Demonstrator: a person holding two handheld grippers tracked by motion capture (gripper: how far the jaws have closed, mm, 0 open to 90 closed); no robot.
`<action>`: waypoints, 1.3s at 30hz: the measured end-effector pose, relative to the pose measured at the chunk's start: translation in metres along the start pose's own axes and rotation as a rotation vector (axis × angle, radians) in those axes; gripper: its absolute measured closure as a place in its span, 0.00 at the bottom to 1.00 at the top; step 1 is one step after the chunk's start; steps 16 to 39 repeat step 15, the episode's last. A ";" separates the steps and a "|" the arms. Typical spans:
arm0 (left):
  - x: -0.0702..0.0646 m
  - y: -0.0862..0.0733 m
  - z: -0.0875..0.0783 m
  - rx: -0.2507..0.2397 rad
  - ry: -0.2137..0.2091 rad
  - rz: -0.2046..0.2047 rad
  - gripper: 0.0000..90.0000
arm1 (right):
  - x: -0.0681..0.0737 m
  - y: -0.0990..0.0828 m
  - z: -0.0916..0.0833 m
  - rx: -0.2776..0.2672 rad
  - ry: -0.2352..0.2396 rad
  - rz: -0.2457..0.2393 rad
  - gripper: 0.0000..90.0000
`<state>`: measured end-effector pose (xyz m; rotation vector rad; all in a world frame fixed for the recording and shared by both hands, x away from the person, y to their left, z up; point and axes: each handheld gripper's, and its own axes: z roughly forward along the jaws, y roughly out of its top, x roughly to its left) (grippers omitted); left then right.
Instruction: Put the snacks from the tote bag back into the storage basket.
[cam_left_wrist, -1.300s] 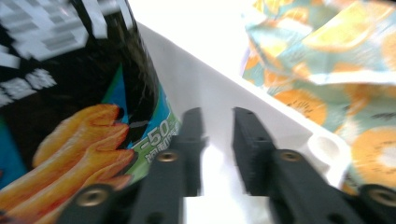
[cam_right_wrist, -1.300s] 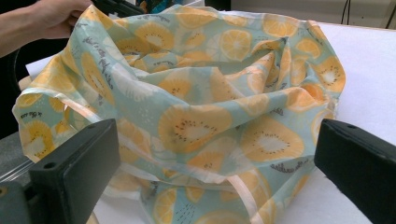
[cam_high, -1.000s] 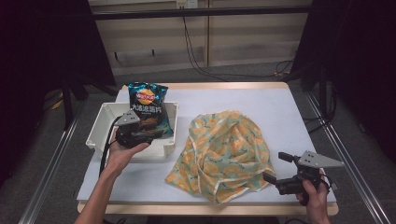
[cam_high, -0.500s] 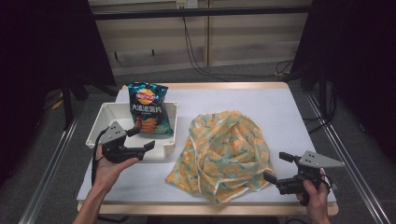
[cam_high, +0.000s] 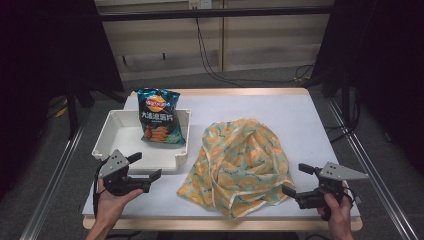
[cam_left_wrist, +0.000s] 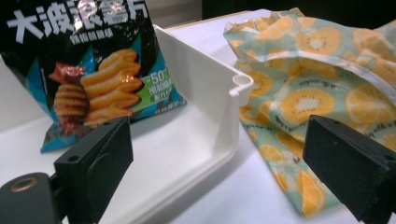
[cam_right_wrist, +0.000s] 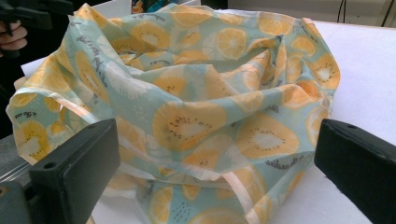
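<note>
A dark blue chip bag (cam_high: 159, 117) (cam_left_wrist: 84, 60) stands in the white tray (cam_high: 107, 135) (cam_left_wrist: 205, 93), leaning on its far wall. A crumpled fruit-print cloth (cam_high: 240, 160) (cam_left_wrist: 317, 84) (cam_right_wrist: 201, 93) lies to the right of the tray. My left gripper (cam_high: 147, 166) (cam_left_wrist: 219, 140) is just in front of the tray's near right corner. Its jaws have just been opening, and it is now open with nothing between them. My right gripper (cam_high: 294, 179) (cam_right_wrist: 215, 135) rests open at the cloth's near right edge, pointing at it without touching.
The white table top (cam_high: 300, 115) runs bare behind and right of the cloth. Its wooden front edge (cam_high: 225, 224) lies just below both hands. Dark stands and cables surround the table. The left hand (cam_right_wrist: 14, 32) appears far off in the right gripper view.
The left gripper has drawn back out of the tray toward the near edge, away from the chip bag, and its jaws stand wider. The right gripper has not moved.
</note>
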<state>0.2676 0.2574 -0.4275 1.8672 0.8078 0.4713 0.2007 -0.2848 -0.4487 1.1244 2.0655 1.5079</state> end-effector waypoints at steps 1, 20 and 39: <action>-0.002 -0.004 -0.004 0.006 -0.002 -0.008 0.07 | -0.001 -0.001 0.000 0.002 0.000 0.000 0.00; 0.001 -0.043 -0.020 0.020 0.067 -0.089 0.05 | -0.006 -0.003 -0.007 -0.013 -0.034 0.013 0.00; 0.001 -0.043 -0.020 0.020 0.067 -0.089 0.05 | -0.006 -0.003 -0.007 -0.013 -0.034 0.013 0.00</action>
